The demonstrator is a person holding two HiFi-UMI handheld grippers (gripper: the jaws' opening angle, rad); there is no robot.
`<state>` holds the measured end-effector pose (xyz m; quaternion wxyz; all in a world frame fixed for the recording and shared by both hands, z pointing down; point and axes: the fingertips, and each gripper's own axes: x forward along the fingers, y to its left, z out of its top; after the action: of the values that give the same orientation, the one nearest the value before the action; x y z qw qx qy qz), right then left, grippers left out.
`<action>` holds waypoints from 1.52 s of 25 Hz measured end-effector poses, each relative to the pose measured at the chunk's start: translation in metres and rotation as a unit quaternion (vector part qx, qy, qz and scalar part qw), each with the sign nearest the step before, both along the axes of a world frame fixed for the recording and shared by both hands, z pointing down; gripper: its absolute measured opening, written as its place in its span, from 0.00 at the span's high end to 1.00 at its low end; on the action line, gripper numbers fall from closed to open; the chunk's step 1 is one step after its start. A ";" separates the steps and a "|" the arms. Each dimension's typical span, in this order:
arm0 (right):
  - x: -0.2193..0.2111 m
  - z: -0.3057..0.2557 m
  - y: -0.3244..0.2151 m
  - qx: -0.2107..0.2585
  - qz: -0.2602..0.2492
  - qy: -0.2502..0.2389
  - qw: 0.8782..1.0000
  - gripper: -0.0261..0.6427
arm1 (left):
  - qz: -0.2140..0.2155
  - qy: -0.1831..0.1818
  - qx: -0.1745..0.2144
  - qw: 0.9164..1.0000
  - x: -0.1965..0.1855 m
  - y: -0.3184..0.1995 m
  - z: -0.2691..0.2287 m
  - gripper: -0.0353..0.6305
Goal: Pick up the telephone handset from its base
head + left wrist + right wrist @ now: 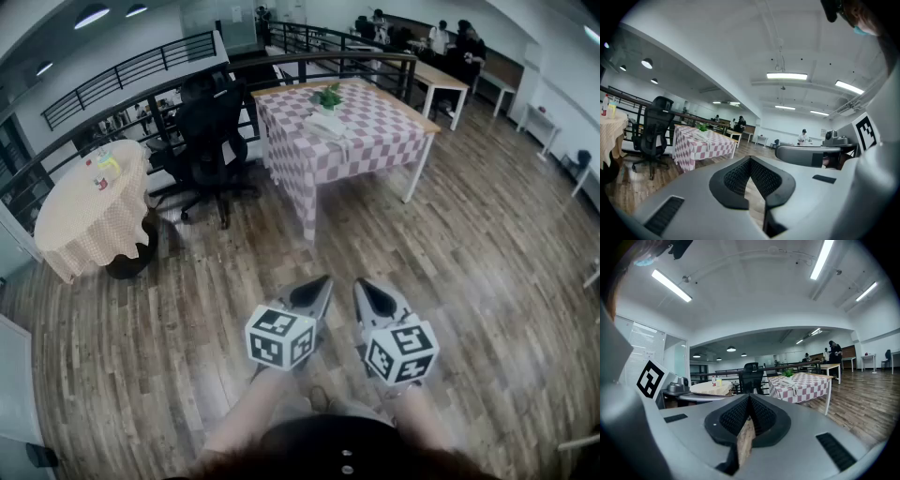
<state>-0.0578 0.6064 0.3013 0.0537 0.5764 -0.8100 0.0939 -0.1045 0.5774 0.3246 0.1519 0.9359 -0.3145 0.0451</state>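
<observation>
No telephone shows clearly in any view. A pale object (325,125), too small to tell what it is, lies beside a small green plant (328,96) on the pink-and-white checked table (375,141) far ahead. My left gripper (326,280) and right gripper (360,282) hang side by side above the wooden floor, well short of that table. Both point forward, each with its jaws closed to a point and nothing between them. The left gripper view has the checked table (705,143) at the left behind the shut gripper (750,159). In the right gripper view it (801,383) stands right of the shut gripper (749,397).
A black office chair (211,131) stands left of the checked table. Further left is a round table with a cream cloth (89,211) bearing bottles (103,167). A black railing (141,94) runs behind them. People (450,37) stand at desks in the far right.
</observation>
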 end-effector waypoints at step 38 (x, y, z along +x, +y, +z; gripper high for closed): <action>0.007 0.036 -0.137 -0.020 0.029 -0.036 0.999 0.95 | 0.017 -0.034 0.018 0.999 0.003 -0.137 0.029 0.94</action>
<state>-0.0512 0.4691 0.3369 0.0331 0.5948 -0.7922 0.1321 -0.1017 0.4405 0.3538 0.1237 0.9418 -0.3039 0.0737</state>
